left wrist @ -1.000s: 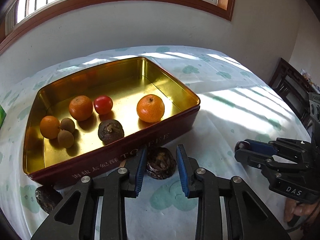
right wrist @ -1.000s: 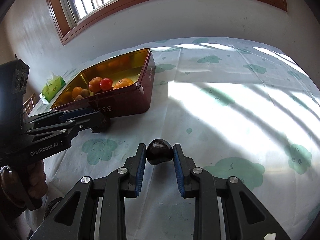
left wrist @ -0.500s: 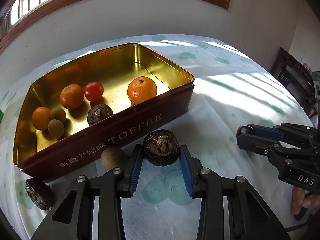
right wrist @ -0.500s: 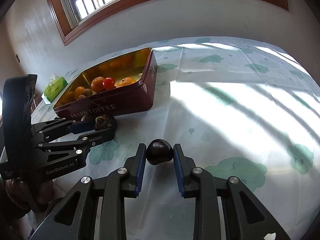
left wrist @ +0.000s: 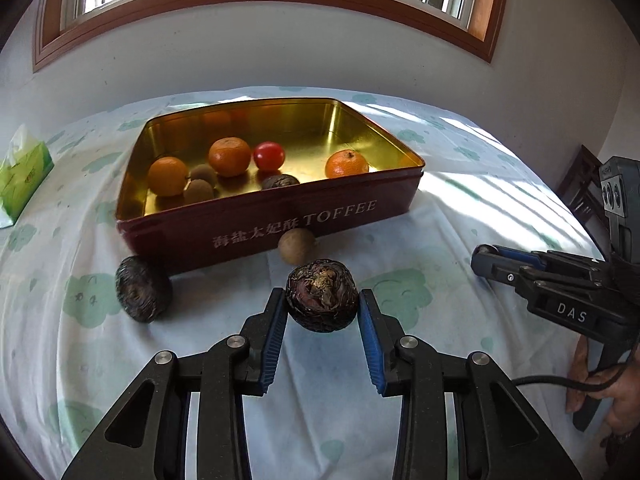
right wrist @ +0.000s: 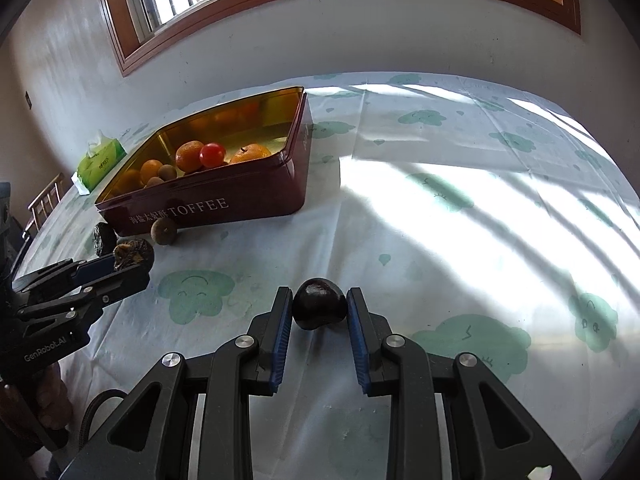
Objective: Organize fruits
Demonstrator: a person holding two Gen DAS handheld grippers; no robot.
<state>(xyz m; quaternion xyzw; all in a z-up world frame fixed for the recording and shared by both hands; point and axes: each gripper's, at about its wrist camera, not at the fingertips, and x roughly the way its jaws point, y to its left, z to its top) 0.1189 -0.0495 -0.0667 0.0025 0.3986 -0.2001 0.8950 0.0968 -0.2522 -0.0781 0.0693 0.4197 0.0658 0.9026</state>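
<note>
You are now carrying the wrinkled dark fruit (left wrist: 321, 297) clear of the desk (left wrist: 460, 216) in your left tool (left wrist: 322, 307), clenched on it, where a second ago it sat just ahead of the open pads. Ahead of that tool the toffee tin (left wrist: 280, 220) is waiting, so dropping it in comes next. Your right tool (right wrist: 319, 309) is grasping a smooth dark fruit (right wrist: 319, 309), unchanged.

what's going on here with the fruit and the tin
A person with two handheld grippers is sorting fruit into a toffee tin. The left gripper holds a wrinkled dark fruit; the right gripper holds a smooth dark one. Oranges and a tomato sit inside already.
</note>
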